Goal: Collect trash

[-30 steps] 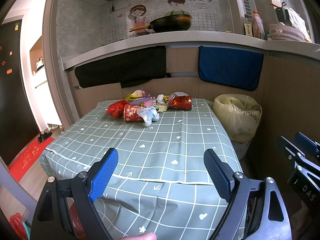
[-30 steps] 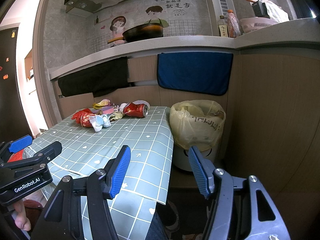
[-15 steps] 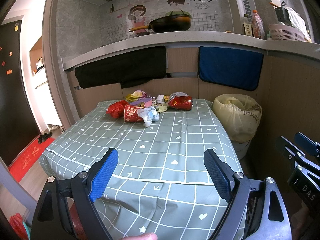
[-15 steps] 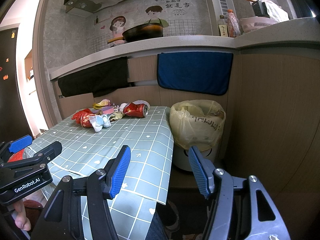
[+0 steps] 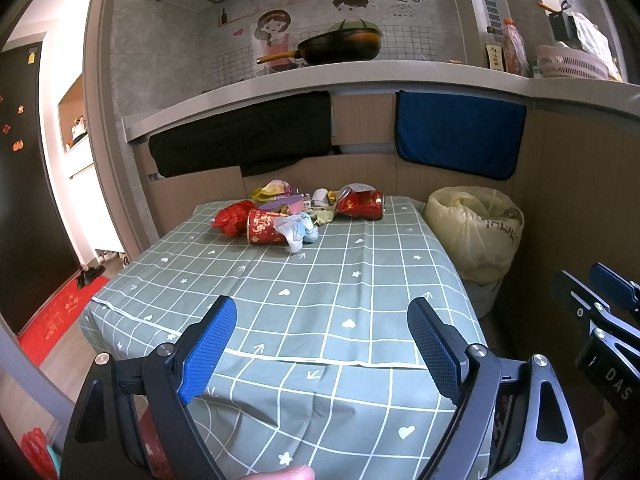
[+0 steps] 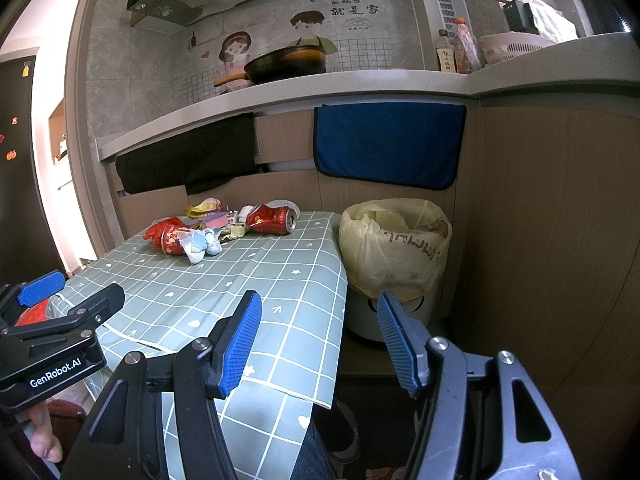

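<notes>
A heap of trash lies at the far end of the green checked table (image 5: 328,280): a crushed red can (image 5: 360,204), a red cup (image 5: 264,232), a white-blue crumpled wad (image 5: 298,232), a red bag (image 5: 232,218) and wrappers (image 5: 276,190). The can (image 6: 272,220) and the wad (image 6: 200,242) also show in the right wrist view. A bin lined with a yellow bag (image 5: 476,232) stands on the floor right of the table (image 6: 394,248). My left gripper (image 5: 320,344) is open and empty over the near table edge. My right gripper (image 6: 318,340) is open and empty, off the table's near right corner.
A wooden bench back with a black cloth (image 5: 244,136) and a blue cloth (image 5: 458,136) walls the far side. A counter above holds a pan (image 5: 340,48). A wooden panel (image 6: 552,240) stands to the right. A red mat (image 5: 52,320) lies on the floor left.
</notes>
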Tool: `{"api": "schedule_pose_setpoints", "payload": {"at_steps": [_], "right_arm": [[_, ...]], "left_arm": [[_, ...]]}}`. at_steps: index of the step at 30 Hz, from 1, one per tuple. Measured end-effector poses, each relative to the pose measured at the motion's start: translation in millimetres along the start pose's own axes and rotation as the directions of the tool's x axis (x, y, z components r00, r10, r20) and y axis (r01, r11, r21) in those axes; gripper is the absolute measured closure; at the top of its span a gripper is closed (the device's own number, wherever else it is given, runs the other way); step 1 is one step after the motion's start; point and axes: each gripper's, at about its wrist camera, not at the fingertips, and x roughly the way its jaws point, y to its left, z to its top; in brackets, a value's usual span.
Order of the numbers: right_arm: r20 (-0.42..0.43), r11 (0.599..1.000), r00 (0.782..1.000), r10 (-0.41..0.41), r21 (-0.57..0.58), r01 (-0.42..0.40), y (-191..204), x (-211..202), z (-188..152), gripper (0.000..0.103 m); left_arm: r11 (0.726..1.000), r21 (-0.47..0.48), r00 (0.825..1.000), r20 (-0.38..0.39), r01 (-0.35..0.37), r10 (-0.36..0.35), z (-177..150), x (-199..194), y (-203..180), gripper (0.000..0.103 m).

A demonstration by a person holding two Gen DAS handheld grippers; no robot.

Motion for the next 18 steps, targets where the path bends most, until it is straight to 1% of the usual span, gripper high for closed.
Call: {"api": "schedule_pose_setpoints", "payload": {"at_steps": [10, 13, 15, 17, 18], "right_arm": [[0.002, 1.000, 1.000, 0.001, -0.002, -0.001, 0, -1, 0, 0.045], [0.010, 1.000, 1.000, 0.003, -0.022, -0.003, 2, 4, 3, 0.045], [0.012, 0.999, 1.000, 0.012, -0.035, -0.011, 6, 13, 10, 0.045], [0.011, 0.999, 1.000, 0.016, -0.051, -0.016, 10, 29, 22, 0.045], [0.011, 0.998, 1.000, 0.018, -0.054, -0.018, 11, 36, 27, 0.045]], "left_arm": [[1.000, -0.001, 1.000, -0.001, 0.000, 0.000, 0, 0, 0, 0.016], [1.000, -0.011, 1.000, -0.003, 0.012, -0.012, 9, 1, 5, 0.016], [0.999, -0.026, 0.999, -0.002, 0.037, -0.037, 18, 8, 11, 0.016], [0.998, -0.030, 0.999, 0.005, 0.051, -0.051, 29, 21, 19, 0.016], [0.999, -0.025, 0.999, 0.010, 0.047, -0.047, 38, 29, 25, 0.016]]}}
